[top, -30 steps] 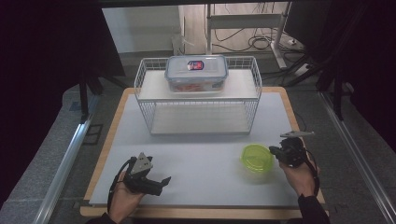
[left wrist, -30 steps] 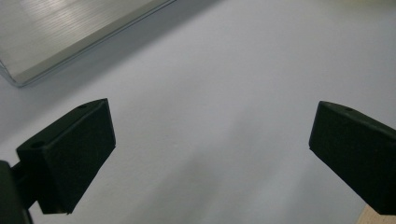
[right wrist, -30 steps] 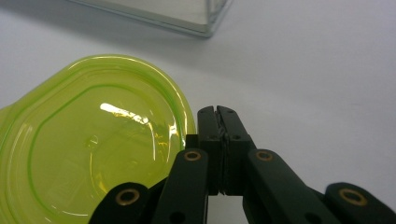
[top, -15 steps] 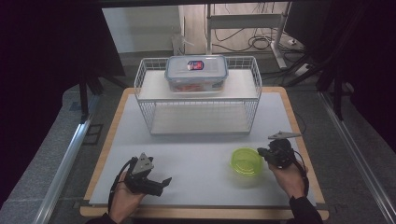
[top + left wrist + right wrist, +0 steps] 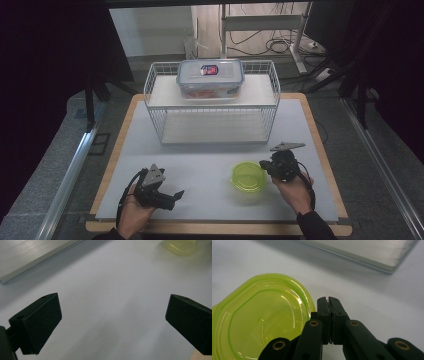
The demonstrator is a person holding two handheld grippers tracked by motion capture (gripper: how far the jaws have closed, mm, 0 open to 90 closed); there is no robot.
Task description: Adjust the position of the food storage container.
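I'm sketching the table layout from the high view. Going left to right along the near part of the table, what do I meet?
Left gripper → yellow-green container → right gripper, its jaws shut beside the container's right edge.

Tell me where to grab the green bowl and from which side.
Grip the rim of the green bowl on its right side, beside the shut right gripper. It sits upright and open, so one of the fingers can probably slip inside the thin wall, the other outside.
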